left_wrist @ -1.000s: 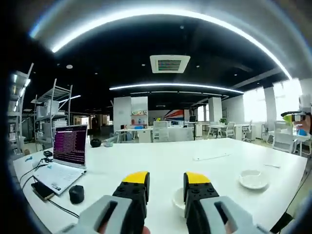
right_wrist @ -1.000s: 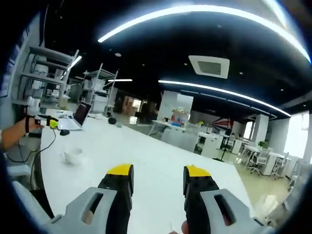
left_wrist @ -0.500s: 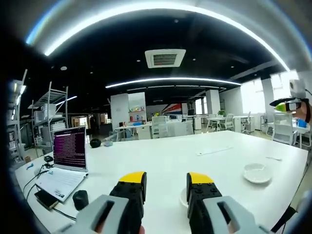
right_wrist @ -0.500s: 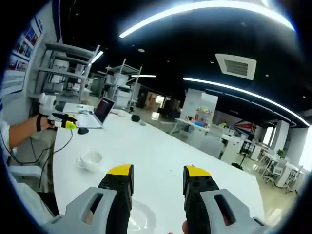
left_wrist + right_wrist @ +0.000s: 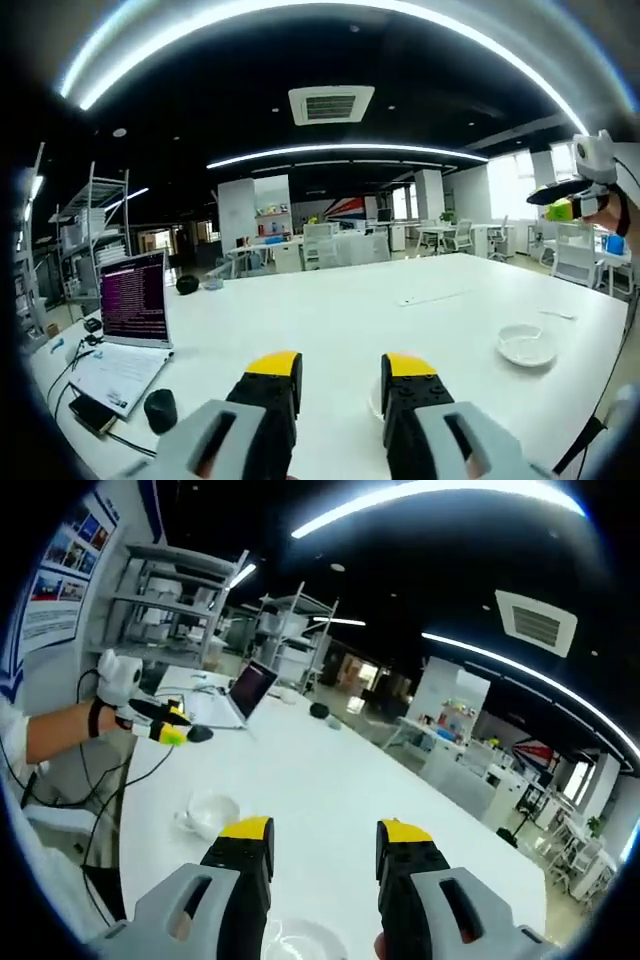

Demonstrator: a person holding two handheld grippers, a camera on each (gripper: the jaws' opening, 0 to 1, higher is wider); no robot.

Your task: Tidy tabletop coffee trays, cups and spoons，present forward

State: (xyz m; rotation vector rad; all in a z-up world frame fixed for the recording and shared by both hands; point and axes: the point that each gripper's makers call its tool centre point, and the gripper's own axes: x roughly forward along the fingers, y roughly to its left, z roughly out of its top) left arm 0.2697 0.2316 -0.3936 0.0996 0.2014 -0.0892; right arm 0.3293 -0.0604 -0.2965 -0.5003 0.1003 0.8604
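Both hand-held grippers, left (image 5: 338,378) and right (image 5: 318,845), hang empty over the counter (image 5: 330,320), jaws parted. Risk: a hasty descent could clip the cup (image 5: 211,811) or the saucer (image 5: 526,346) and skid them toward the laptop (image 5: 120,335).

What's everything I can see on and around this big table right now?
Table: one, white, large.
Laptop: one, open, lit screen, table's far left end.
Phone: one, dark, beside the laptop.
Saucer: one, white, near the table's right edge.
Cup on saucer: one, white, ahead of the right gripper.
Shelving: metal racks, by the wall.
Left gripper: black, yellow tips, open, empty.
Right gripper: same colours, open, empty.
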